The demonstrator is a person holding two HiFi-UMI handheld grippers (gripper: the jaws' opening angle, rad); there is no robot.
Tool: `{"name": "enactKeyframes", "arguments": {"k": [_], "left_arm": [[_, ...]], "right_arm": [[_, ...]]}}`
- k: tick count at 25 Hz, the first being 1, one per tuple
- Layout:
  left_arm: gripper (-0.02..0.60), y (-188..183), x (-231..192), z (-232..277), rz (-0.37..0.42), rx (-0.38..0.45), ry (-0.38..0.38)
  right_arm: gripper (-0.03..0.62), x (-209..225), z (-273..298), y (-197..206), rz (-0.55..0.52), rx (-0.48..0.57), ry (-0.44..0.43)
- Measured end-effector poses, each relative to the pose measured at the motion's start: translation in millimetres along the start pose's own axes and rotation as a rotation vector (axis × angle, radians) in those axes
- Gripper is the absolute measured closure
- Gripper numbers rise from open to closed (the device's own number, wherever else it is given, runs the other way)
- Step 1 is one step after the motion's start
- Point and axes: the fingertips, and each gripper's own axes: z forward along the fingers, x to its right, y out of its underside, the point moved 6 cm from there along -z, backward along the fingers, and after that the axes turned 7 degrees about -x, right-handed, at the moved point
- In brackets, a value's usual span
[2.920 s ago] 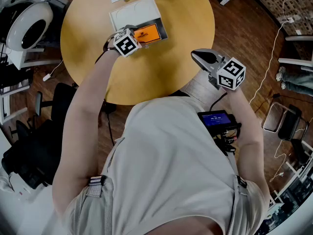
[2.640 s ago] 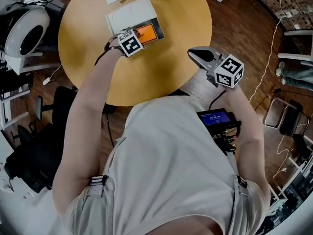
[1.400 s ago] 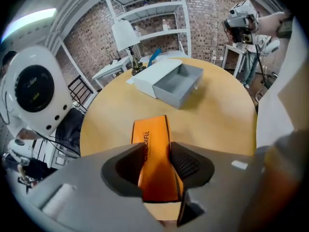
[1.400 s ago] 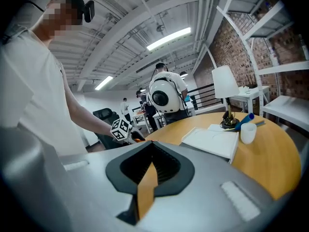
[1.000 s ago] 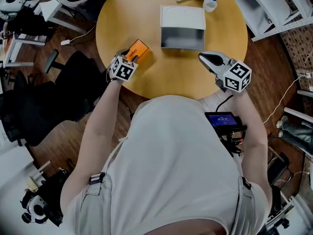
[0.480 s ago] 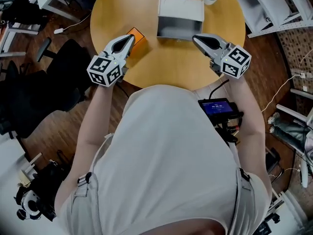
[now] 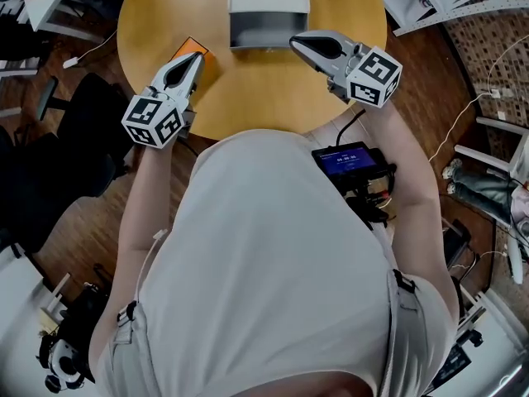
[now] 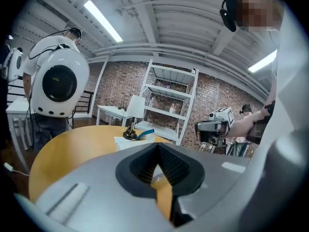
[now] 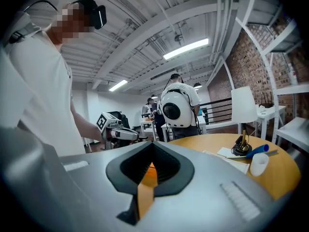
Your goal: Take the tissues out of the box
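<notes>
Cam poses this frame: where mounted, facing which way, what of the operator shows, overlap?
Head view: on the person's head, facing steeply down at the table, box and orange pack; shows torso, arms, left gripper, right gripper.
Left gripper view: on the left gripper, along its shut jaws across the table toward a white shelf; shows torso at right.
Right gripper view: on the right gripper, along its shut jaws toward a white backpack; shows torso, arm at left.
Shared: each gripper view sees the other gripper; all see the table.
</notes>
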Motion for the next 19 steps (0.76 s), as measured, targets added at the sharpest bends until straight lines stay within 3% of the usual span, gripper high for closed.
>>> {"name": "enactKeyframes", "arguments": {"k": [19], "left_arm": [[0.581, 2.1, 3.9, 3.6, -0.019, -0.027, 0.012]], "right_arm": [[0.595, -0.5, 1.2, 3.1, 0.006, 0.007, -0.009]]}}
